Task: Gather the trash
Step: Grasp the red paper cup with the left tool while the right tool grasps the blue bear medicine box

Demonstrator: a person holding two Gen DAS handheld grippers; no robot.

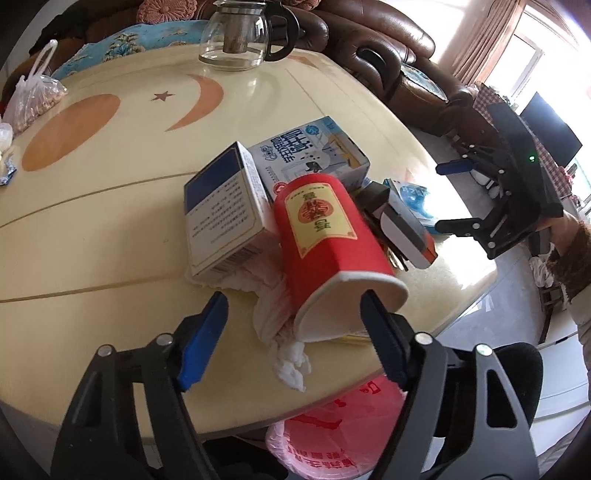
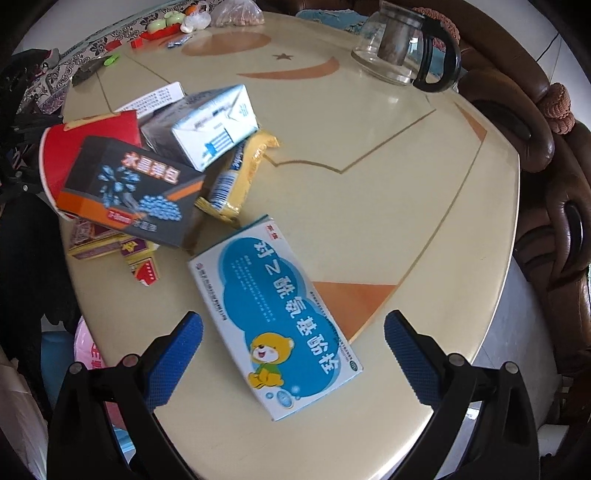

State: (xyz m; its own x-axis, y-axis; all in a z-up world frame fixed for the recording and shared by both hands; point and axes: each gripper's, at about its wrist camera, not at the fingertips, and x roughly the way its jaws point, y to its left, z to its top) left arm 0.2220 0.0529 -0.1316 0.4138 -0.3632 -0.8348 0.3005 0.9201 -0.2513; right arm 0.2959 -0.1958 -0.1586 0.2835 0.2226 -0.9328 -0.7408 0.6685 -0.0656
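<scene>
A red paper cup (image 1: 325, 240) lies on its side on the cream table (image 1: 110, 221), its open mouth toward my left gripper (image 1: 295, 325). That gripper is open, its right finger at the cup's rim. White crumpled tissue (image 1: 280, 332) lies under the cup. A blue-and-white box (image 1: 221, 206) and a milk carton (image 1: 314, 155) lie behind. My right gripper (image 2: 293, 354) is open, its fingers either side of a blue medicine box with a bear (image 2: 277, 325). A black box (image 2: 129, 192), the red cup (image 2: 66, 155), a carton (image 2: 218, 122) and a yellow wrapper (image 2: 236, 177) are piled farther left.
A glass teapot (image 1: 240, 33) stands at the table's far side. A bag of nuts (image 1: 33, 99) sits at the left edge. A pink plastic bag (image 1: 332, 435) hangs below the near table edge. Brown leather sofas (image 1: 388, 48) ring the table. The right gripper shows in the left wrist view (image 1: 450, 195).
</scene>
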